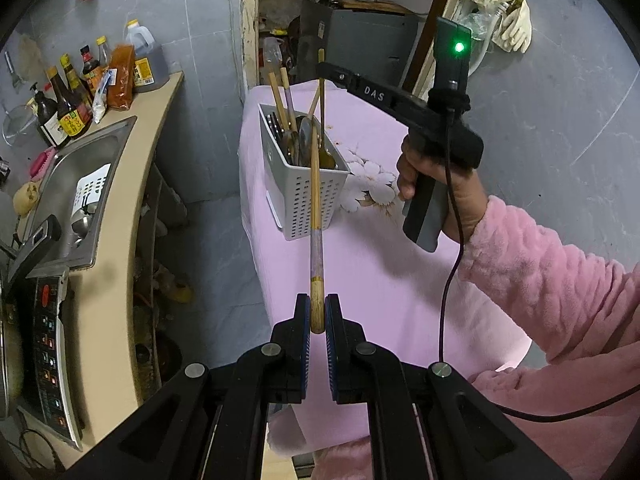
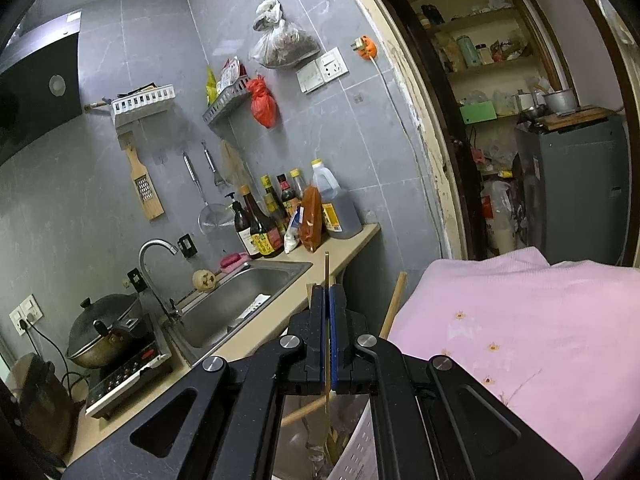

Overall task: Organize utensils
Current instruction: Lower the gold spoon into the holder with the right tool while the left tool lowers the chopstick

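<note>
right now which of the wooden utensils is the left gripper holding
The long bamboo chopstick, clamped in the left gripper, its tip in the white caddy. The others stand free.

The left gripper [image 1: 318, 316] is black, with blue ribbed pads [image 1: 306, 320] and round silver screws on its linkage arms. The right gripper [image 1: 324, 69] is black too, marked "DAS" in white, with a grey-and-black handle, a box on top showing a green light, and a black cable [image 1: 448, 292]. The sleeve [image 1: 560, 292] is fluffy pink.
</note>
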Motion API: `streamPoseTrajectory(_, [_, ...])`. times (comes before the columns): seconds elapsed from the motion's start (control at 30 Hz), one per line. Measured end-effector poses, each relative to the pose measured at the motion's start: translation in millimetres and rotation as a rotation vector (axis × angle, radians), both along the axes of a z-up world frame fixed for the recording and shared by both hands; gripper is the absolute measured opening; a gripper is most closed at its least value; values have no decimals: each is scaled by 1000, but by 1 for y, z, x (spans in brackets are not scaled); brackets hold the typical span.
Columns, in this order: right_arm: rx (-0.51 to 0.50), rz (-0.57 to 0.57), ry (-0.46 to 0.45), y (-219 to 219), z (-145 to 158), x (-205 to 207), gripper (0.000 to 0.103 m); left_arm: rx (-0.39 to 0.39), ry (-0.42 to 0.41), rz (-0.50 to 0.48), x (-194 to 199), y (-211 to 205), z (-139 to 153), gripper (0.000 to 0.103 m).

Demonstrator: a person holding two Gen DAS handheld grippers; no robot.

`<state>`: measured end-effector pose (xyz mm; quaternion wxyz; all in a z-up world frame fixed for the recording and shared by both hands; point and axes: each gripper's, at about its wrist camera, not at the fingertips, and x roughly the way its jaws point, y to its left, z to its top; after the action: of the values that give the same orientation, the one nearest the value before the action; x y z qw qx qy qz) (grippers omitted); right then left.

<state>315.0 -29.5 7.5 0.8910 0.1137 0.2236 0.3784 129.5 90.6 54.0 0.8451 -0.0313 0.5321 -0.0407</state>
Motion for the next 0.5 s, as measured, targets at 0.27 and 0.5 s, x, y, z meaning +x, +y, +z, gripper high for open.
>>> streamPoseTrajectory(0.27, [-13,4,13,4,-5,3,2,-21,-53,20,10,1,7,8])
streamPoseTrajectory(0.5, [-11,5,13,4,-4,5,3,-42,-172,63,20,4,12,8])
